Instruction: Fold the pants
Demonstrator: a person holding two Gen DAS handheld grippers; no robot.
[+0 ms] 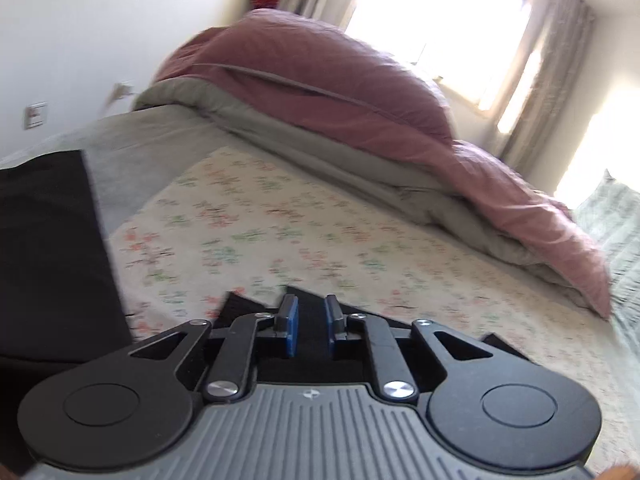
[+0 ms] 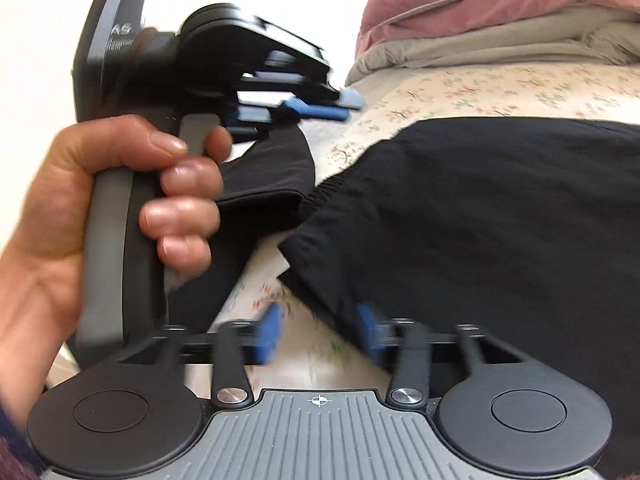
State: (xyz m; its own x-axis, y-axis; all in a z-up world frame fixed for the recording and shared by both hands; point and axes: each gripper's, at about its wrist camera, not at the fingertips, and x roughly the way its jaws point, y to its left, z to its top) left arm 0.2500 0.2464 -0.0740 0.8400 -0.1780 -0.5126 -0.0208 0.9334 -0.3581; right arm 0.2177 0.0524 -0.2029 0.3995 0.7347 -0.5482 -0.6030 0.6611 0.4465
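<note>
Black pants (image 2: 500, 220) lie spread on the floral sheet (image 2: 500, 84), their elastic waistband (image 2: 332, 192) towards the middle of the right wrist view. My right gripper (image 2: 320, 334) stands open over the sheet, its right pad (image 2: 370, 334) against the pants' near edge. A hand (image 2: 120, 200) holds my left gripper (image 2: 340, 108) at the upper left, with a fold of black cloth (image 2: 272, 176) hanging just under it. In the left wrist view my left gripper (image 1: 311, 326) shows a narrow gap between its blue pads (image 1: 289, 326); black cloth (image 1: 312, 308) lies between and below them, not pinched.
A pink and grey duvet (image 1: 320, 80) is heaped along the far side of the bed. More black cloth (image 1: 48, 248) lies at the left. A bright window (image 1: 440, 20) with curtains, a wall socket (image 1: 35, 115) and a pale pillow (image 1: 612, 216) surround the bed.
</note>
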